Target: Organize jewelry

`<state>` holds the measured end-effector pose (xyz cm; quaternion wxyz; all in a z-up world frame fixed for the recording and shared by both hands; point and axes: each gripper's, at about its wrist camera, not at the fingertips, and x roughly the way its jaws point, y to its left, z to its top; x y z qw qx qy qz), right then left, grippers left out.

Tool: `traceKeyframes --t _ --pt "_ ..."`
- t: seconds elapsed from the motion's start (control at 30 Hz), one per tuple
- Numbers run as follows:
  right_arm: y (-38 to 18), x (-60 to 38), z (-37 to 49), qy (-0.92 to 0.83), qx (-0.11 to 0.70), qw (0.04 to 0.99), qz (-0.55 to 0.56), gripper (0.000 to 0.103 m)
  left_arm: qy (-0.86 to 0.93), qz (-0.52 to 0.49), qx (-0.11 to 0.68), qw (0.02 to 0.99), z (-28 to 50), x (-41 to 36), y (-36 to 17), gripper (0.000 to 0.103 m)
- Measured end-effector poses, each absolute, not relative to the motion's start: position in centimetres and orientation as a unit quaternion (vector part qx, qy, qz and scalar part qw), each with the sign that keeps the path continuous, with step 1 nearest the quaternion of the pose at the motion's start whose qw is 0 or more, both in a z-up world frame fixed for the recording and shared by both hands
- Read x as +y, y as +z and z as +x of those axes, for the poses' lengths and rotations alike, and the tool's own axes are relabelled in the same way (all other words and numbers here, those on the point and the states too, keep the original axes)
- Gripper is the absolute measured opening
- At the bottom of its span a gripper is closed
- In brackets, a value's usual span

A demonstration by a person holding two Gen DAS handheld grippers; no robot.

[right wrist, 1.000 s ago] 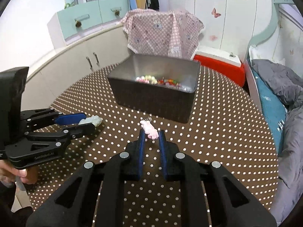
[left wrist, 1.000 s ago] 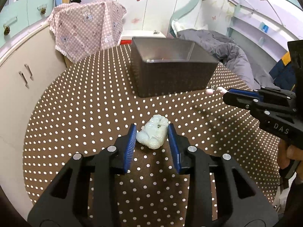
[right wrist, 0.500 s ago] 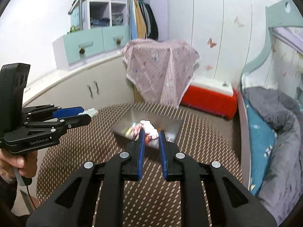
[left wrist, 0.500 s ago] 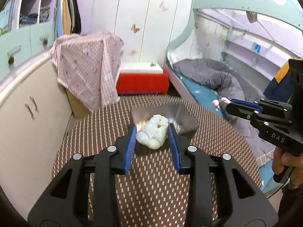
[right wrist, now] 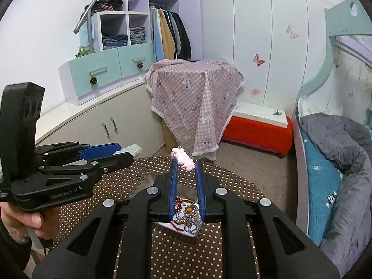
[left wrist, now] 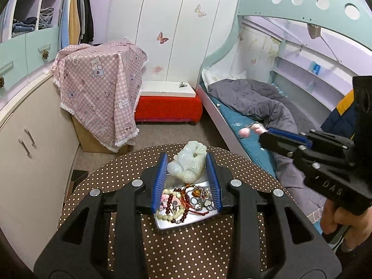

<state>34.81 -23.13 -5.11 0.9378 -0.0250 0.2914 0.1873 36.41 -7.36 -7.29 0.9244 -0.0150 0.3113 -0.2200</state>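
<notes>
The left gripper holds a pale green carved pendant between its blue pads, fingers closed on it at a moderate width; the pendant's long axis runs along the fingers, pointing forward. The right gripper pinches a small pink charm at its fingertips, fingers narrow, the charm's metal loop pointing up. Both items are held in the air above a metal box of beads and chains on the dotted tablecloth.

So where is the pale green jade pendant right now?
In the left wrist view the jade pendant sits clamped in the left tool, held in the air above the metal box of jewelry on the polka-dot table.
</notes>
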Motion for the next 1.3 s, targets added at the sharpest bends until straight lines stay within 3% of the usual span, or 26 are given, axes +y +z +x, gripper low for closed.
traceKeyframes --t 0.33,0.37,0.43,0.5,0.57,0.9,1.3 --pt "-7.6 -23.1 37.3 0.201 0.327 0.923 0.0 0.014 -0.206 -0.001 0.333 0.92 37.9 -8.2 -8.6 0.035" --pt "-7.8 -23.3 37.5 0.198 0.33 0.923 0.007 0.017 -0.205 0.0 0.334 0.92 38.0 -8.3 -8.5 0.047" --pt "-7.9 -23.8 37.7 0.186 0.329 0.926 0.021 0.039 -0.194 0.002 0.328 0.924 37.9 -8.2 -8.3 0.079" --pt "-7.8 -24.5 37.6 0.171 0.323 0.93 0.04 0.079 -0.188 -0.001 0.318 0.929 37.6 -7.7 -8.0 0.082" --pt "-7.6 -25.5 37.2 0.154 0.314 0.935 0.059 0.094 -0.181 -0.003 0.316 0.932 37.3 -7.2 -7.5 0.088" --pt "-5.1 -25.9 34.7 0.12 0.304 0.942 0.079 0.095 -0.133 0.005 0.279 0.951 33.6 -5.5 -4.9 0.09" --pt "-1.4 -23.7 25.9 0.096 0.257 0.96 0.062 0.095 -0.084 0.004 0.2 0.976 23.7 -2.7 -1.4 0.095"
